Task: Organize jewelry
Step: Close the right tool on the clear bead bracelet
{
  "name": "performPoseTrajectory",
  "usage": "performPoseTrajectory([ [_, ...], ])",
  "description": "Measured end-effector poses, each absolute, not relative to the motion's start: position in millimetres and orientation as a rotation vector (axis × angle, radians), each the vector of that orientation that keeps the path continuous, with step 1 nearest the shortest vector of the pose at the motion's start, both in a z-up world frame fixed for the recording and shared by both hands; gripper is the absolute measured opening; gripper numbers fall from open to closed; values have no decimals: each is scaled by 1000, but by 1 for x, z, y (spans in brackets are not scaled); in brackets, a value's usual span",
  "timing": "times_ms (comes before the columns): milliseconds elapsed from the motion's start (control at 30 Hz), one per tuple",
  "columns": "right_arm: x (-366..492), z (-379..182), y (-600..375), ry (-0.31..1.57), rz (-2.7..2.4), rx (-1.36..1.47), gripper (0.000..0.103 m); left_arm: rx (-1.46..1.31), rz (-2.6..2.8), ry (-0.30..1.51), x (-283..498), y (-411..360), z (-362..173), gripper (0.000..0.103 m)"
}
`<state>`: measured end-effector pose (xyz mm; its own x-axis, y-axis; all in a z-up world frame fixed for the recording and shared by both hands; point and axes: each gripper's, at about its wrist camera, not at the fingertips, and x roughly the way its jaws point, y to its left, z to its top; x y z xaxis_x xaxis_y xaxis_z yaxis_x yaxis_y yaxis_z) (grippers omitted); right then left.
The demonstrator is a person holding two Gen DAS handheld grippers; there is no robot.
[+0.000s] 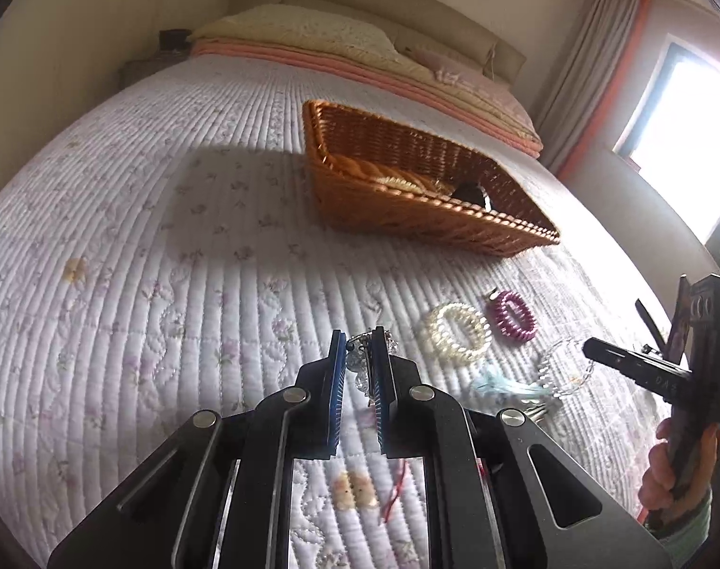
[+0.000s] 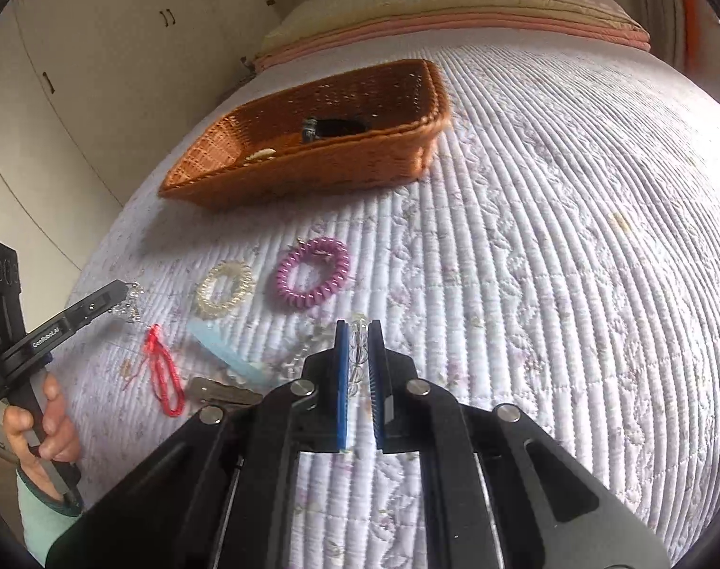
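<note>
My left gripper (image 1: 360, 339) is shut on a silver crystal chain (image 1: 360, 360), held just above the quilt; it shows again in the right wrist view (image 2: 123, 301). My right gripper (image 2: 358, 327) is shut on a clear bead bracelet (image 2: 357, 355), which lies on the quilt in the left wrist view (image 1: 557, 370). A wicker basket (image 1: 502, 237) (image 2: 360, 166) stands beyond, holding a dark item (image 2: 334, 127) and a pale item (image 2: 260, 155). On the quilt lie a pearl coil bracelet (image 1: 457, 332) (image 2: 225, 287), a purple coil bracelet (image 1: 512, 315) (image 2: 312, 272), a red cord (image 2: 163, 374) and a pale blue piece (image 2: 232, 355).
A metal hair clip (image 2: 225, 391) lies beside the blue piece. Pillows and folded blankets (image 1: 360, 47) sit at the head of the bed. White wardrobes (image 2: 51, 95) stand to one side, a bright window (image 1: 682, 118) and curtain to the other.
</note>
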<state>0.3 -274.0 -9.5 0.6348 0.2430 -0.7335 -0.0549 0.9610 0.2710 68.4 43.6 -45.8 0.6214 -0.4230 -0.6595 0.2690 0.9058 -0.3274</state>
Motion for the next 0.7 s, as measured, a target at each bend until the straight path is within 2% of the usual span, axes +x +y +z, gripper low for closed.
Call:
performPoseTrajectory([
  [200, 5, -28, -280, 909, 113, 176, 7, -185, -388, 818, 71, 43, -57, 9],
  [267, 6, -30, -279, 908, 123, 184, 10, -177, -394, 816, 70, 42, -57, 9],
  [333, 7, -29, -278, 902, 130, 188, 21, -173, -397, 819, 70, 41, -60, 9],
  [367, 7, -28, -277, 896, 114, 171, 23, -174, -400, 816, 69, 41, -60, 9],
  [500, 12, -30, -269, 907, 61, 86, 25, -186, -420, 809, 68, 42, -61, 9],
  [600, 12, -33, -254, 899, 31, -12, 22, -185, -422, 805, 67, 41, -61, 9],
  [633, 12, -33, -250, 896, 37, -35, 10, -181, -423, 803, 67, 41, -61, 9],
  [667, 11, -32, -244, 892, 52, -52, 6, -177, -423, 800, 66, 40, -60, 9],
  [700, 10, -31, -241, 884, 46, -63, 6, -173, -422, 798, 65, 39, -59, 9],
])
